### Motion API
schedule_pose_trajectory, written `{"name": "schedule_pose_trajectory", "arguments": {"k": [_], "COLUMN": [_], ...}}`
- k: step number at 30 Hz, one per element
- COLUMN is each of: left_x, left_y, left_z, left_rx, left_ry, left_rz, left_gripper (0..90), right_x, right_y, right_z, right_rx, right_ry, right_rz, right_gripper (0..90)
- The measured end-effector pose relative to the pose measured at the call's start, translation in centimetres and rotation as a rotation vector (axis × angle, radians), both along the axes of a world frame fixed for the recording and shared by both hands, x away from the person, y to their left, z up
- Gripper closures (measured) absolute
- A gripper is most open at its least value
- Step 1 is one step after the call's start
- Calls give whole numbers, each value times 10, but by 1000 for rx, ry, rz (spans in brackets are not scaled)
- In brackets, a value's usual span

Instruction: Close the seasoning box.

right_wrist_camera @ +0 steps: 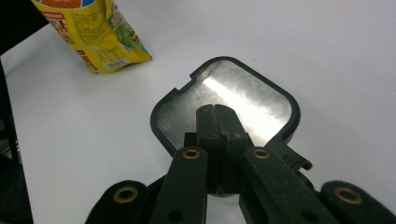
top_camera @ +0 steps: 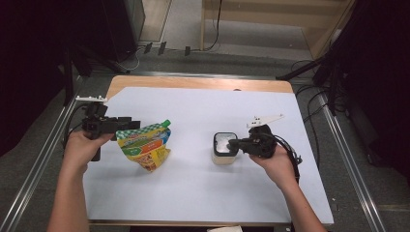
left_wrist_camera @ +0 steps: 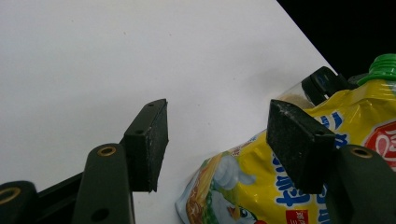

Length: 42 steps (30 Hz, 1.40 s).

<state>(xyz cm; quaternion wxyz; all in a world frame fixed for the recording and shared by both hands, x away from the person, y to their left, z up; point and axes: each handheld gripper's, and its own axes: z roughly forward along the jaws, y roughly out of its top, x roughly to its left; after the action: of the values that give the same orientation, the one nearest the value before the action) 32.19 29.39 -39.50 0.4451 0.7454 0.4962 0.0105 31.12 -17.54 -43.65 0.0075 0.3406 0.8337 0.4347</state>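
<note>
A yellow printed pouch (top_camera: pixel 145 145) with a green screw cap (top_camera: pixel 166 123) stands tilted on the white sheet (top_camera: pixel 193 188). My left gripper (top_camera: pixel 130 125) is at the pouch's upper left edge. In the left gripper view the left gripper (left_wrist_camera: pixel 219 126) is open: one pad (left_wrist_camera: pixel 299 140) is in front of the pouch (left_wrist_camera: pixel 243 196), the other stands apart over bare sheet. A small clear container with a dark lid (top_camera: pixel 225 143) sits right of centre. My right gripper (top_camera: pixel 234 143) is shut, its tips (right_wrist_camera: pixel 217 112) together over the shiny lid (right_wrist_camera: pixel 252 93).
The white sheet covers a wooden table whose far edge (top_camera: pixel 193 83) shows bare. Metal rails (top_camera: pixel 43 159) run along both sides. Cables and stand legs (top_camera: pixel 309 67) lie on the floor beyond. The container's dark lid (left_wrist_camera: pixel 322 83) peeks out behind the pouch.
</note>
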Motion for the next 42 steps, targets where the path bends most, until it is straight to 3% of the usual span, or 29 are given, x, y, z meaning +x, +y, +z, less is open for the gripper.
{"name": "schedule_pose_trajectory", "arguments": {"k": [11, 26, 32, 42], "left_x": [1, 1, 1, 1], "left_y": [-1, 0, -2, -3], "left_z": [-2, -3, -3, -4], "left_rx": [14, 13, 6, 10], "left_ry": [-3, 4, -2, -3], "left_rz": [-3, -3, -11, -19], "left_gripper": [410, 398, 398, 398], "right_x": [0, 11, 17, 23], "right_y": [-1, -33, -48, -72], "right_z": [0, 0, -5, -18], "right_rx": [4, 28, 38, 29], "right_ry": [-12, -35, -25, -46], "right_rz": [-4, -117, -160, -235], "right_gripper": [827, 685, 664, 548]}}
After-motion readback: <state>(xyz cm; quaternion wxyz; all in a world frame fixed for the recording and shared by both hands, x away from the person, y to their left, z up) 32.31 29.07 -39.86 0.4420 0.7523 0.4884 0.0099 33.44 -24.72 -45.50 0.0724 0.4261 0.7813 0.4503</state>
